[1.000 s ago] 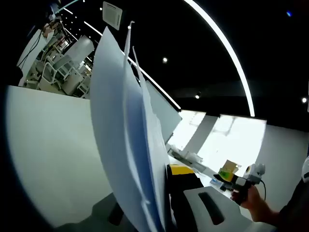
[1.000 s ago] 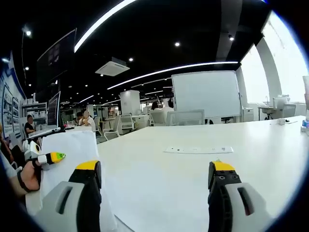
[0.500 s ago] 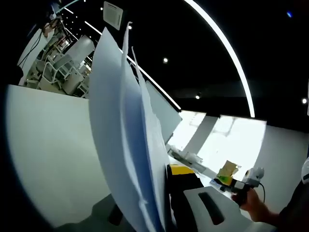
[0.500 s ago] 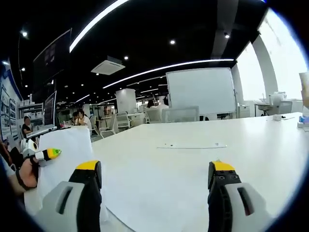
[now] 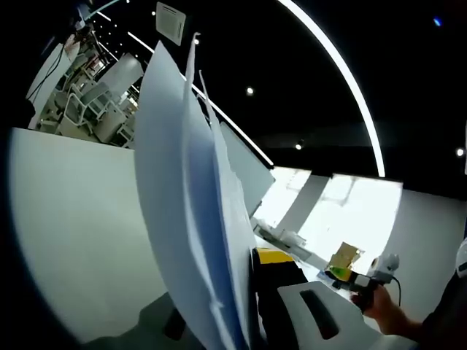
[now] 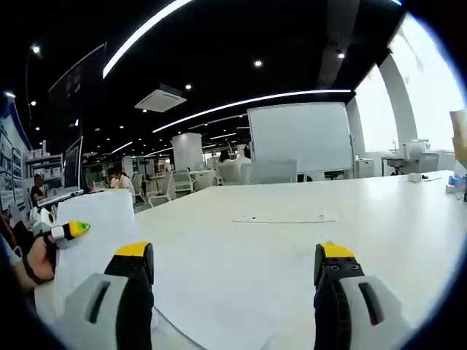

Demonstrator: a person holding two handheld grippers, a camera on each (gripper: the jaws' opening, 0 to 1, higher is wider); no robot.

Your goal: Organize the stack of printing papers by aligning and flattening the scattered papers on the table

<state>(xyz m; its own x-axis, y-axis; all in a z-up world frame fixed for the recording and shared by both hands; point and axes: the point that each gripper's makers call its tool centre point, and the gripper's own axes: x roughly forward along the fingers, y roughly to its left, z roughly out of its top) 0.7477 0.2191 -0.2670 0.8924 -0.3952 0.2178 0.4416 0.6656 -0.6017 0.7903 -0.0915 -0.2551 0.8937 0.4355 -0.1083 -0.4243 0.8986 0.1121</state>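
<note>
left claw (image 5: pixel 252 321) still pinching the upright papers (image 5: pixel 193 219), right claw (image 6: pixel 233 295) wide open, empty (barely moved, no alignment progress).

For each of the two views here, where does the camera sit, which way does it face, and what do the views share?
Left gripper view: rides the left hand-held gripper, rolled, looking along upright printing papers clamped in its jaws; the person's hand with the right hand-held gripper shows at lower right.
Right gripper view: rides the right hand-held gripper, facing level across the white table toward a whiteboard; jaws apart.
Shared: the papers and left hand-held gripper appear at its left edge.
</note>
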